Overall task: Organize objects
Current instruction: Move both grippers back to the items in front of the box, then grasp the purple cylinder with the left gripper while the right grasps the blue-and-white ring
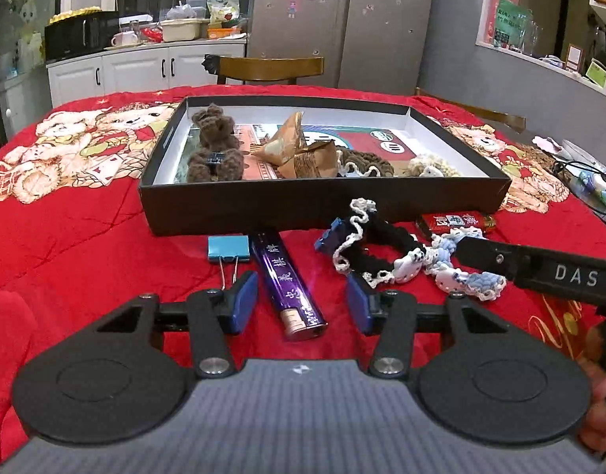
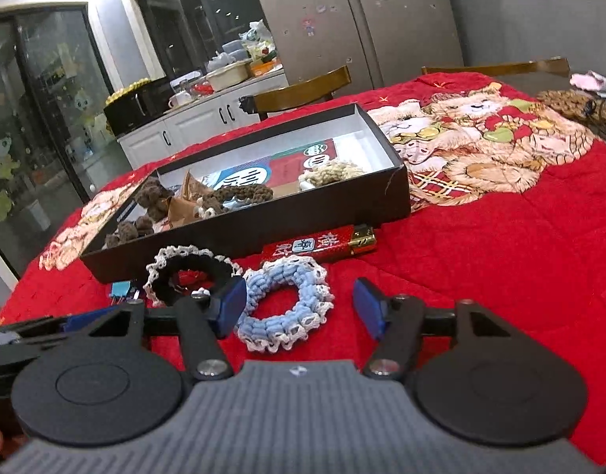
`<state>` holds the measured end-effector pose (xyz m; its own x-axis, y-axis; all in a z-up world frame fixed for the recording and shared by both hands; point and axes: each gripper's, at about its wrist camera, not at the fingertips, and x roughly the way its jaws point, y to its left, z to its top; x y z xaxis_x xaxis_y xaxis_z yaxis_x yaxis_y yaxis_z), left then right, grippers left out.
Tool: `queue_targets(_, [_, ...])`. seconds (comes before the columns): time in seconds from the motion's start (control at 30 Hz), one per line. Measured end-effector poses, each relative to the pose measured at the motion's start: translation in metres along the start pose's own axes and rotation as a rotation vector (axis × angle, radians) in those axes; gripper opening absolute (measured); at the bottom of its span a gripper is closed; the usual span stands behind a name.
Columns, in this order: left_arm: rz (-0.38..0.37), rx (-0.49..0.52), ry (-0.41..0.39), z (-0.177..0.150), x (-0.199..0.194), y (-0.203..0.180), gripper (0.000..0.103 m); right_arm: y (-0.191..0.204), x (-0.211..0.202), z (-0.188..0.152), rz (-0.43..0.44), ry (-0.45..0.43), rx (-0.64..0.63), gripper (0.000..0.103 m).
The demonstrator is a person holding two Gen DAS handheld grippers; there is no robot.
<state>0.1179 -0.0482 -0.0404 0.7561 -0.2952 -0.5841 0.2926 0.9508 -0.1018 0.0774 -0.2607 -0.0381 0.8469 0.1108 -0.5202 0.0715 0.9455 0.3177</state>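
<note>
The left tongs (image 1: 302,302) are spread apart and empty, with the purple tube (image 1: 289,284) lying lengthwise between their tips. The right tongs (image 2: 299,308) are also apart and empty, low over the blue scrunchie (image 2: 285,308), whose ring lies in the gap nearer the left pad.

Just left of them lies the black scrunchie (image 2: 192,272), touching the blue one. Ahead sit the red lighter (image 2: 322,245) and the black box (image 2: 263,233), already holding knitted pieces. A blue clip (image 1: 229,249) lies left of the tube.

The likely trouble: closing on the soft blue ring could snag the black one's lace and drag both. The smooth tube may roll or slip out if pinched off-centre.
</note>
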Motion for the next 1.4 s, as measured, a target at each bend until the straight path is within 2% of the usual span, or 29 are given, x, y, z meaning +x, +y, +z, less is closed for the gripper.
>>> queue_targets(0.13, [-0.024, -0.045, -0.004, 0.0015, 0.0005, 0.0079, 0.054, 0.0001, 0.0016, 0.0000, 0.041, 0.013, -0.007, 0.064])
queue_targets(0.2, [-0.001, -0.038, -0.007, 0.0012, -0.0002, 0.0064, 0.038, -0.0001, 0.0011, -0.0002, 0.041, 0.013, -0.004, 0.059])
queue_targets(0.23, [0.004, -0.037, -0.009, 0.0011, -0.0003, 0.0062, 0.035, -0.0008, 0.0008, -0.0004, 0.034, 0.011, 0.002, 0.052])
queue_targets(0.3, [-0.006, -0.033, -0.009, 0.0011, -0.0003, 0.0054, 0.031, -0.0018, 0.0024, -0.0002, 0.028, 0.018, 0.009, 0.047])
queue_targets(0.63, [0.004, -0.011, -0.015, -0.0001, -0.0012, 0.0024, 0.028, -0.0050, 0.0057, -0.0003, 0.079, 0.032, 0.025, 0.035])
queue_targets(0.83, [-0.021, -0.020, -0.010, 0.0006, 0.0013, 0.0040, 0.029, -0.0080, 0.0070, -0.0004, 0.102, 0.038, 0.050, 0.029])
queue_targets(1.07, [-0.027, -0.039, -0.012, 0.0002, 0.0017, 0.0062, 0.027, -0.0080, 0.0066, -0.0011, 0.099, 0.037, 0.058, 0.027])
queue_targets(1.23, [-0.023, -0.039, -0.017, 0.0002, 0.0008, 0.0063, 0.024, -0.0087, 0.0079, -0.0003, 0.101, 0.048, 0.053, 0.017])
queue_targets(1.4, [-0.015, -0.022, -0.038, -0.0007, -0.0031, 0.0043, 0.024, -0.0077, 0.0065, -0.0009, 0.128, 0.053, 0.051, 0.014])
